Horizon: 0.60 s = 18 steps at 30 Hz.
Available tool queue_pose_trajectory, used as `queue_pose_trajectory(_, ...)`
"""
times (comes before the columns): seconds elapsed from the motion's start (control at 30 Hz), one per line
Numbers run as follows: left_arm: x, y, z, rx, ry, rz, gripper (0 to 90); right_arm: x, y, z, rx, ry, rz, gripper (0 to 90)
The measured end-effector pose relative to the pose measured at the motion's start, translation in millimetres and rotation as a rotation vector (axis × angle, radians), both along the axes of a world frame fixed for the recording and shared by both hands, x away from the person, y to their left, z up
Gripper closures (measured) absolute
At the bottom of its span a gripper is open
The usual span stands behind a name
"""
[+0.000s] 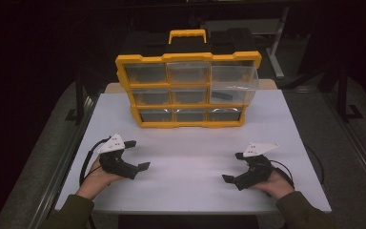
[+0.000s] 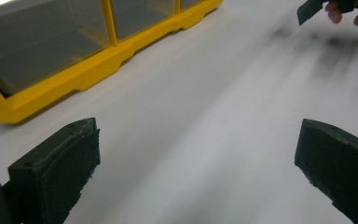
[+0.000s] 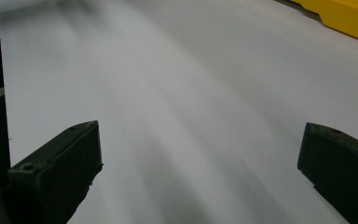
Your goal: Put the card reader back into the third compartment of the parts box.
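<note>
A yellow organizer case [image 1: 188,57] with clear drawers stands upright at the back of the white table [image 1: 190,157], its handle on top. The clear drawer at its upper right [image 1: 233,78] sticks out toward me. My left gripper [image 1: 137,154] rests near the front left, held by a hand, open with nothing between its jaws. My right gripper [image 1: 233,167] rests at the front right, likewise open and bare. In the left gripper view the left gripper [image 2: 198,158] points across the table beside the case [image 2: 98,65]. In the right gripper view the right gripper [image 3: 200,158] faces bare tabletop.
A small dark item [image 1: 221,95] lies in the middle-right drawer. Cables trail from both grippers toward the table's side edges. Dark floor and metal frames surround the table. The case's yellow corner [image 3: 349,14] shows at the top right of the right gripper view.
</note>
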<state>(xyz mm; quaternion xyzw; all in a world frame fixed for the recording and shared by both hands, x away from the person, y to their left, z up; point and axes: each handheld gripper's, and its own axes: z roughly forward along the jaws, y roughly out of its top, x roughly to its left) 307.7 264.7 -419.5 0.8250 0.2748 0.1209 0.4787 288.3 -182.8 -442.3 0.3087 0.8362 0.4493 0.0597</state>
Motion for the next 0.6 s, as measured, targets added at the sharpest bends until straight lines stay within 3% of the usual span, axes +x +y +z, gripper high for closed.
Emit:
queue_pose_trajectory(0.13,-4.3,0.3,-9.0,0.042,-0.008,0.0,0.0,0.0,-0.1,0.0,-0.001,-0.001,0.0,0.0)
queue_pose_trajectory(0.6,-7.2,0.7,-18.3,0.076,0.005,-0.009,0.0,-0.1,0.3,-0.5,-0.006,-0.001,0.005,0.0)
